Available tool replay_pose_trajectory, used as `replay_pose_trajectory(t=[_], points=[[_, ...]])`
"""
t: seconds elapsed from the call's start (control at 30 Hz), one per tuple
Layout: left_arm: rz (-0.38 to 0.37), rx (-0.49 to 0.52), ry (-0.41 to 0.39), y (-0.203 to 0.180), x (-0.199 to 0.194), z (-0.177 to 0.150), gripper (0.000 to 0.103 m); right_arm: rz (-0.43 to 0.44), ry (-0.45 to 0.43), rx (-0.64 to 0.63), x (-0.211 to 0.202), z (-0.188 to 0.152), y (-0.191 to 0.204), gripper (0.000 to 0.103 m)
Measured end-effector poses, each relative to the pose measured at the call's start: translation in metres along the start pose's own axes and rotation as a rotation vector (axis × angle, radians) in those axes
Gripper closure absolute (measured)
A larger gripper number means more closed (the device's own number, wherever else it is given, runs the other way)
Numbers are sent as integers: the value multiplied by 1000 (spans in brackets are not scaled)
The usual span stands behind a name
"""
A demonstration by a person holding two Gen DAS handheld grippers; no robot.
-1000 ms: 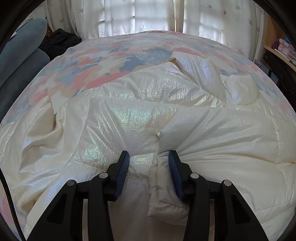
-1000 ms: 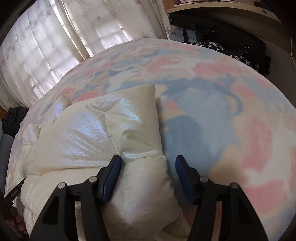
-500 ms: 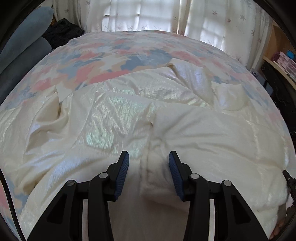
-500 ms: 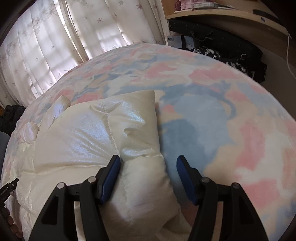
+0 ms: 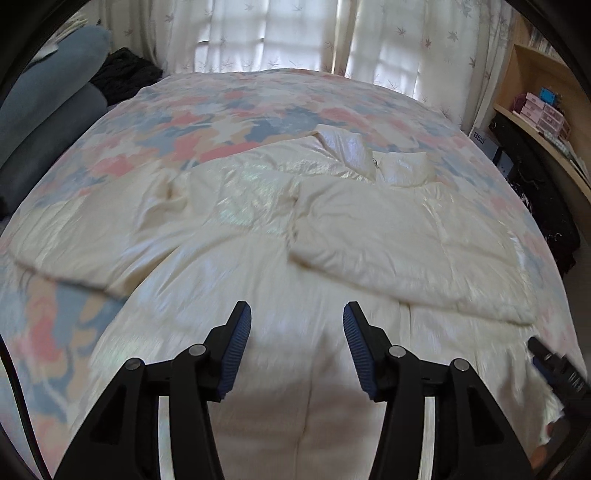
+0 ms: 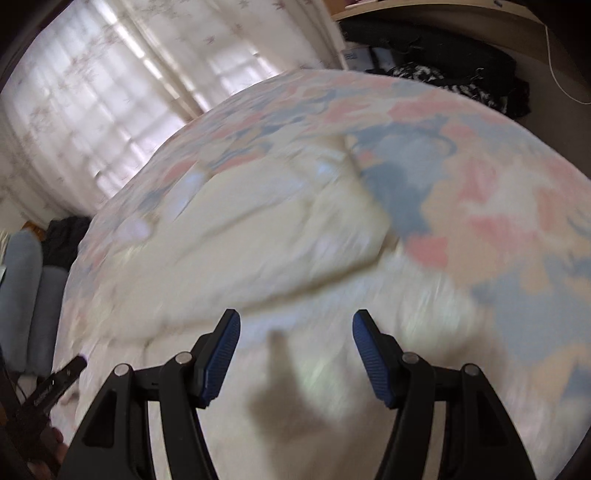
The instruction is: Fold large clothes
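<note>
Fingers of the left gripper (image 5: 297, 325) stand spread over the cream puffer jacket (image 5: 332, 236), nothing between the blue ribbed pads; they have just been opening. Those of the right gripper (image 6: 295, 332) are also spread and empty, angled down at the same jacket (image 6: 258, 236). Shiny, quilted and pearly, the jacket lies flat on the bed (image 5: 221, 110), one sleeve folded across its body, collar toward the curtains (image 5: 266, 33). Pink and blue patches cover the bedspread.
</note>
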State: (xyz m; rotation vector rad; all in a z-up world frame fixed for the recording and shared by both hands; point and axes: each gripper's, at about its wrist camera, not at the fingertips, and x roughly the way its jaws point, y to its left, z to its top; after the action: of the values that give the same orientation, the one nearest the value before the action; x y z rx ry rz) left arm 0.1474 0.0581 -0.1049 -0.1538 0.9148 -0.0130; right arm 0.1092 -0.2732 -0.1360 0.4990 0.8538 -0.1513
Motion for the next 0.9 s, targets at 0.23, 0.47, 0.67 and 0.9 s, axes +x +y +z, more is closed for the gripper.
replay_pose_trajectory(t=[0.23, 0.47, 0.67, 0.9], points=[[14, -44, -13, 42, -58, -39, 38, 34, 95, -142, -21, -69, 52, 40], [52, -80, -30, 95, -93, -59, 25, 52, 94, -342, -46, -107, 116, 40], [122, -146, -54, 145, -112, -56, 25, 80, 57, -471, -61, -118, 174, 40], [200, -201, -94, 196, -118, -38, 25, 156, 42, -562, -58, -123, 241, 40]])
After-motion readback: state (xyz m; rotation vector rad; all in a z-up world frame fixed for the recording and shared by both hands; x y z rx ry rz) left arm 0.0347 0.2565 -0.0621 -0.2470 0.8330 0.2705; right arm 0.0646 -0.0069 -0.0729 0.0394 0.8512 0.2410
